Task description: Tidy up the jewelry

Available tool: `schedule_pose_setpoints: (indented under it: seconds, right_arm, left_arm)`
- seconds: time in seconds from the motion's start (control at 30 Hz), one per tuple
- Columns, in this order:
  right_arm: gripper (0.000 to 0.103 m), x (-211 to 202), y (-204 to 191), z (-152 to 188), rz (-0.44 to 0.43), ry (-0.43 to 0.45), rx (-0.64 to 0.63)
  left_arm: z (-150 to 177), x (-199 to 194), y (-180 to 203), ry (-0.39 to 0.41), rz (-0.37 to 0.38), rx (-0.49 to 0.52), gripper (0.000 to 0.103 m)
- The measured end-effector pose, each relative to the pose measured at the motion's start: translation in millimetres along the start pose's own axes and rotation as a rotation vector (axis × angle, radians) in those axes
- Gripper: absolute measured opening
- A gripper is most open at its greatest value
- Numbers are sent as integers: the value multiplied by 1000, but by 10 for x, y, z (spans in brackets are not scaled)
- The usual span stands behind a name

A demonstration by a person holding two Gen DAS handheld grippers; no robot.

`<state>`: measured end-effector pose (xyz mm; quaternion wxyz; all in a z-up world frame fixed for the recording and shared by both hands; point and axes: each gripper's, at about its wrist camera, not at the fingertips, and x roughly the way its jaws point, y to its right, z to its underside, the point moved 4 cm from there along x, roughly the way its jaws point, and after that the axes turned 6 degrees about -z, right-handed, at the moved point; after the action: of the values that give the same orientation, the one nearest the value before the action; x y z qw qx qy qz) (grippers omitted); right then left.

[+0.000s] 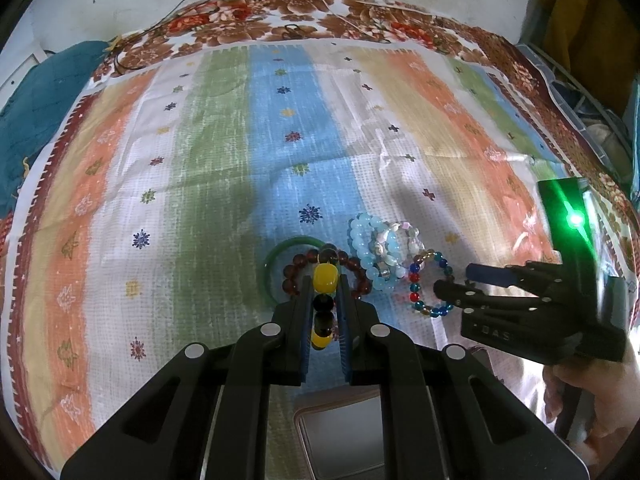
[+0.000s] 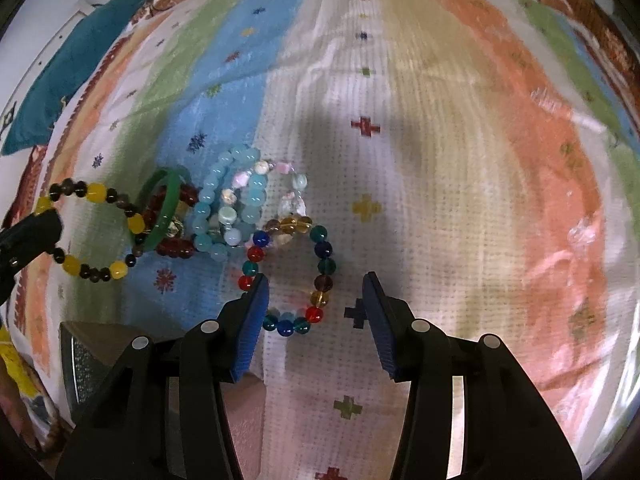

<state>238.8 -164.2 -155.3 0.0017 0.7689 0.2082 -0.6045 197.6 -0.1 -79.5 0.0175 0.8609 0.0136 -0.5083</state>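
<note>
My left gripper (image 1: 323, 282) is shut on a bracelet of yellow and dark beads (image 1: 322, 338), lifted just over the pile; the same bracelet (image 2: 94, 194) hangs at the left of the right wrist view. On the striped cloth lie a green bangle (image 1: 274, 258), a dark red bead bracelet (image 1: 290, 280), a light blue bead bracelet (image 1: 362, 240), a pastel bracelet (image 1: 404, 240) and a multicoloured bead bracelet (image 2: 324, 250). My right gripper (image 2: 318, 304) stands open, pointing steeply down over the multicoloured bracelet. That bracelet's near side lies between the blue pads (image 2: 256, 312), which do not press on it.
A pinkish box with a grey inside (image 1: 340, 432) sits close below my left gripper, and its corner (image 2: 88, 356) shows at the lower left. A teal cushion (image 1: 36, 112) lies at the cloth's far left. Cables (image 1: 192, 4) run along the back. A hand (image 1: 592, 400) holds the right gripper.
</note>
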Motion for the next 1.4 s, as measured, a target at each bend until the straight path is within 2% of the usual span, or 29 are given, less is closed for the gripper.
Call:
schedule_pose_setpoints:
  seconds: [0.3,0.47,0.53,0.63,0.87,0.97,1.4]
  right_arm:
    - [48,96,-28,-4,27,-17,-24]
    - [24,78,48,-29,46,-3,-2]
    - [22,84,74,-26,40,-3,3]
    - [11,87,105,-29,49,-3,2]
    - [11,59,94,-31,60,-4,-26]
    - [11,8,58,-35,38,2,-30]
    - [11,-604,-259,-19,-22,148,-78]
  left_arm:
    - [7,-4,3,0,0,1,11]
    - [8,-3,13,3,-3,12,11]
    - [11,-1,19,2,-2,15,11]
    - [17,-3,18,2,-1,15,11]
    - [28,-3,33,2,13,10,11]
    - [33,-20,57,6,14,27,11]
    - [13,-195,-62,40,22,-6,11]
